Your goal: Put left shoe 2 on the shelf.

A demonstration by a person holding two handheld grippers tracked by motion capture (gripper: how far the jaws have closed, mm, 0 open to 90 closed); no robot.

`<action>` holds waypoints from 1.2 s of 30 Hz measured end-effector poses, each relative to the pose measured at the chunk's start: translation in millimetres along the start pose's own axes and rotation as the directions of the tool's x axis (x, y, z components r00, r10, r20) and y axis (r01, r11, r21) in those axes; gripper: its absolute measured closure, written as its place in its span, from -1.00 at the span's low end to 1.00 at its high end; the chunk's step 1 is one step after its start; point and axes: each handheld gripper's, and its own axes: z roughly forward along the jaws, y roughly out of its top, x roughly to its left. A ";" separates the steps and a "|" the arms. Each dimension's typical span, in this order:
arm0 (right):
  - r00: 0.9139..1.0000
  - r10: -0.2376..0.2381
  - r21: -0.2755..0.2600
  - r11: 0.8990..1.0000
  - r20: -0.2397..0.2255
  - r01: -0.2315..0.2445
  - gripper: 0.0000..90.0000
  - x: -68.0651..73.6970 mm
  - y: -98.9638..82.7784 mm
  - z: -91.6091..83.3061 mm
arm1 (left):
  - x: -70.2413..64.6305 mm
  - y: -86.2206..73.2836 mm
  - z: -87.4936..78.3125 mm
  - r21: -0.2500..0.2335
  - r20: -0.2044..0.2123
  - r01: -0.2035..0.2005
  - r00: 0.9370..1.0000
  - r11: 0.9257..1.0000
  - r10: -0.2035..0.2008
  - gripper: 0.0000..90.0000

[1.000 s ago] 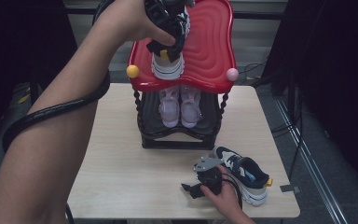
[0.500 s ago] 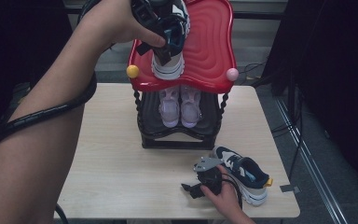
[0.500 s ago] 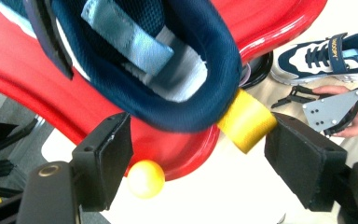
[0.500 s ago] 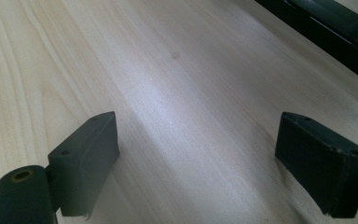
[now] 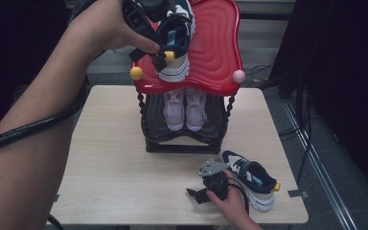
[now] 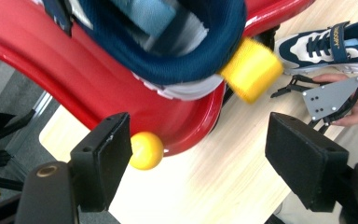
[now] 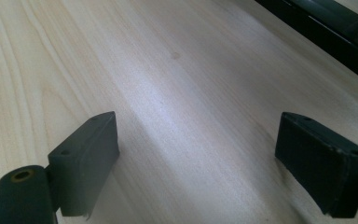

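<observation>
Since 1 second ago my left hand (image 5: 103,31) has slid a little to the right along the far side of the scene, and the navy sneaker (image 5: 176,40) has gone with it, further over the red top tray (image 5: 215,52) of the shoe rack (image 5: 184,139). That sneaker now sits on the tray's left part, heel and yellow pull tab (image 6: 251,69) toward the near rim, close to the yellow ball (image 6: 145,150) at the corner. My left gripper (image 6: 205,163) has its jaws wide apart with nothing pressed between the pads, so I judge the first shoe is placed and let go.

My left forearm reaches up and far across the table (image 5: 110,177), hand curled over the gripper body above the tray. My right hand (image 5: 232,203) rests low at the near right edge, and its right gripper (image 7: 205,163) lies level over bare wood, jaws spread and empty. Just right of it lies the second navy sneaker (image 5: 249,177), untouched; 2 pink shoes (image 5: 186,108) stand on the lower shelf.
</observation>
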 end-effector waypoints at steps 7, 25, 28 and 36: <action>1.000 0.001 0.000 1.000 -0.001 -0.001 -0.72 0.0 0.0 0.0 | 2.7 -12.9 1.5 0.007 0.005 0.016 1.000 1.000 -0.016 -0.50; 1.000 0.000 0.001 1.000 -0.001 0.000 -0.72 0.0 0.0 0.0 | 11.6 -36.8 16.0 0.066 0.026 0.043 0.999 0.997 -0.044 -0.49; 1.000 0.000 0.001 1.000 -0.001 0.000 -0.72 -0.1 0.0 0.0 | 12.5 -41.0 18.6 0.078 0.035 0.048 0.998 0.996 -0.051 -0.49; 1.000 0.000 0.000 1.000 -0.001 0.000 -0.72 -0.1 0.0 0.1 | 15.0 -52.6 23.6 0.104 0.047 0.066 0.996 0.992 -0.071 -0.49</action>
